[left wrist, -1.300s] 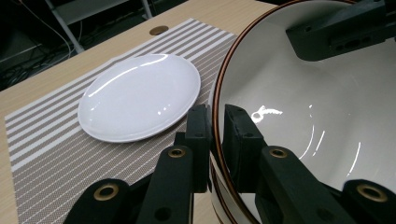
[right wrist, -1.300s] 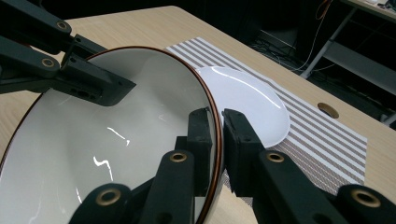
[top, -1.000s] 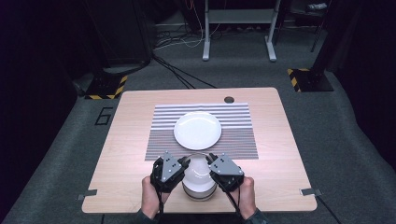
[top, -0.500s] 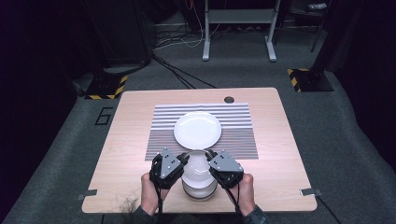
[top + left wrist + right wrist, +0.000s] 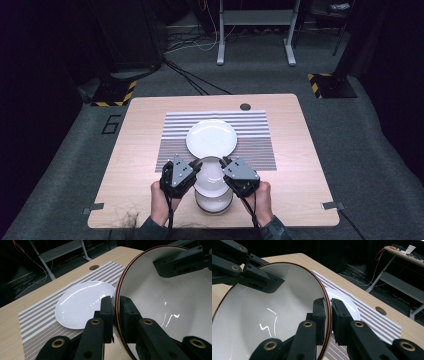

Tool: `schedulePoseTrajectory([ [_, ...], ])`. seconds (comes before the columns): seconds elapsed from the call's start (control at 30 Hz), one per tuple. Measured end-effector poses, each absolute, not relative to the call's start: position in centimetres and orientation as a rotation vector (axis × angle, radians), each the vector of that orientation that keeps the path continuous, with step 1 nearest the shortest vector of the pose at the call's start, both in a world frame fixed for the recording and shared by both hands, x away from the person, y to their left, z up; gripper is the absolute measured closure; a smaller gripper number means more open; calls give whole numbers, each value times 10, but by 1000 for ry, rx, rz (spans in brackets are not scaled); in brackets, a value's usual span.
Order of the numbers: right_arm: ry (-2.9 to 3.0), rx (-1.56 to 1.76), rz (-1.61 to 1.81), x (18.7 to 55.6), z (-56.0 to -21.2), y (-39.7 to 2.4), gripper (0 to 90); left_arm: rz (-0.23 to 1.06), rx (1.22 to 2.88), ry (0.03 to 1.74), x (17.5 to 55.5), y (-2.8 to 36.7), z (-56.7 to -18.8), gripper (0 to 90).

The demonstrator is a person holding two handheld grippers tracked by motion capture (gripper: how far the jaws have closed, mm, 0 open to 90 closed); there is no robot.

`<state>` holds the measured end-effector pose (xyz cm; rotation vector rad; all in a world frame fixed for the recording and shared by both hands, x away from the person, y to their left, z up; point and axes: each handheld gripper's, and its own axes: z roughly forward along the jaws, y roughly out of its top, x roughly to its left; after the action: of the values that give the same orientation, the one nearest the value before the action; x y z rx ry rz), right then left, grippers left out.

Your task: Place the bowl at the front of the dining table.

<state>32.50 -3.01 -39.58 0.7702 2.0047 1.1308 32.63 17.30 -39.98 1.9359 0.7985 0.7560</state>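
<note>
L gripper [image 5: 196, 165] sits at the near-left of the wooden counter [image 5: 300, 150] in the high view, person's left hand [image 5: 159, 200] behind it. Its fingers [image 5: 107, 312] are clamped on the left rim of the bowl [image 5: 212, 177]: in the left gripper view one finger lies outside the rim, the other inside, rim pinched tight between them.

Bowl: white, glossy, w/ a thin copper-brown line round the lip. Deep, smooth inside, light glints on the wall. It's tilted, mouth turned partly up toward the high camera. Held between both grippers at the near-centre edge of the counter, just in front of the person. Below it in the high view there's another white round shape [image 5: 214, 204]; can't tell if it's the bowl's base or a 2nd bowl under it.

Just beyond the bowl: white plate [image 5: 211, 137], shallow, lying flat on a grey-and-white striped mat [image 5: 255, 135] in mid-counter. Bowl's far rim overlaps the plate's near edge in the high view; whether they touch, can't tell.

R gripper [image 5: 226, 162], w/ right hand [image 5: 260, 197] behind, has its fingers [image 5: 340, 312] clamped on the opposite rim, same way: one inside, one outside.

Far right of the mat, a round cable hole [image 5: 245, 106] in the counter.
</note>
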Motion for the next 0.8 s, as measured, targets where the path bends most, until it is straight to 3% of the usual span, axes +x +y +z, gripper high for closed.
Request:
schedulePoseTrajectory([
  [0.8,1982,766,1136,346,-387,-32,823,798,1934,771,346,169,-389,813],
])
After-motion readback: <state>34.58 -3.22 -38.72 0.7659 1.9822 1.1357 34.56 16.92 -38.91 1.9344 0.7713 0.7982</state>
